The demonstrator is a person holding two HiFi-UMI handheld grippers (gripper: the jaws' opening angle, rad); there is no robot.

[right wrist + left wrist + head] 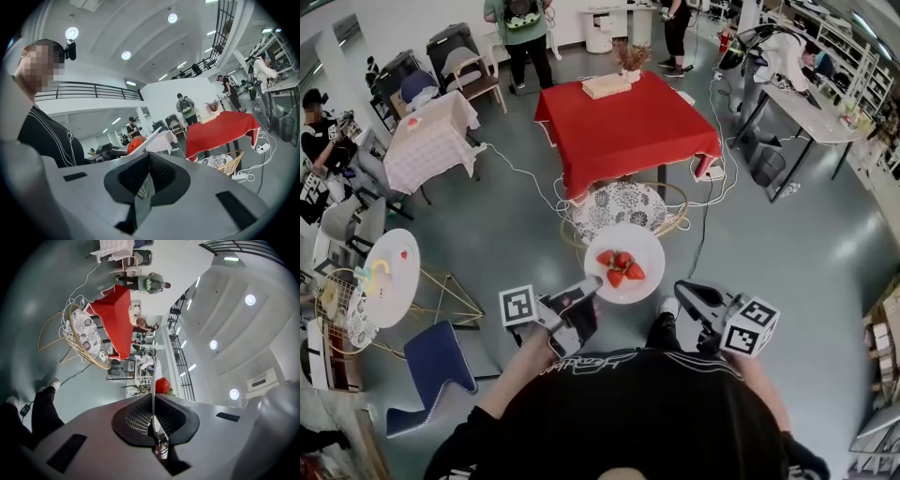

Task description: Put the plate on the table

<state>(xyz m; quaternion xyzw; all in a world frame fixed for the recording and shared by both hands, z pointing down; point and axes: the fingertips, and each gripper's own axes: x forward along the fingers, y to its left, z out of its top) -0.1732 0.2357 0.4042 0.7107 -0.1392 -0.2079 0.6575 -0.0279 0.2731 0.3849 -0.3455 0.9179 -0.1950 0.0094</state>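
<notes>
**A:** Where's the plate (628,239) now?

**B:** In the air, on the near side of the red desk (628,127), not yet over it. It hangs above a wicker stand (623,206) with a patterned top that sits on the floor just in front of that desk. Three strawberries (619,265) lie loose on it.

**A:** And the grip?

**B:** The left gripper (589,289) is on the rim at the side away from the red desk. Its fingers (136,416) are pressed together with the thin edge of the plate running straight out between them. The right gripper (682,289) is at the rim on the other side. Its own view shows its fingers closed too, with the rim starting right at their tips, so I read it as pinching the plate. The head view makes that contact harder to confirm.

**A:** So how would you set it down well?

**B:** The red desk is my guess for the target. Carry the plate forward past the wicker stand and lift it enough to clear the hanging cloth at the near edge. Both grippers should travel together at the same height, because any tilt could roll the strawberries off. Lower the plate flat onto bare cloth, short of the box and vase at the far side of the red desk. Let the base rest fully before the fingers open, then draw both grippers back level.
</notes>
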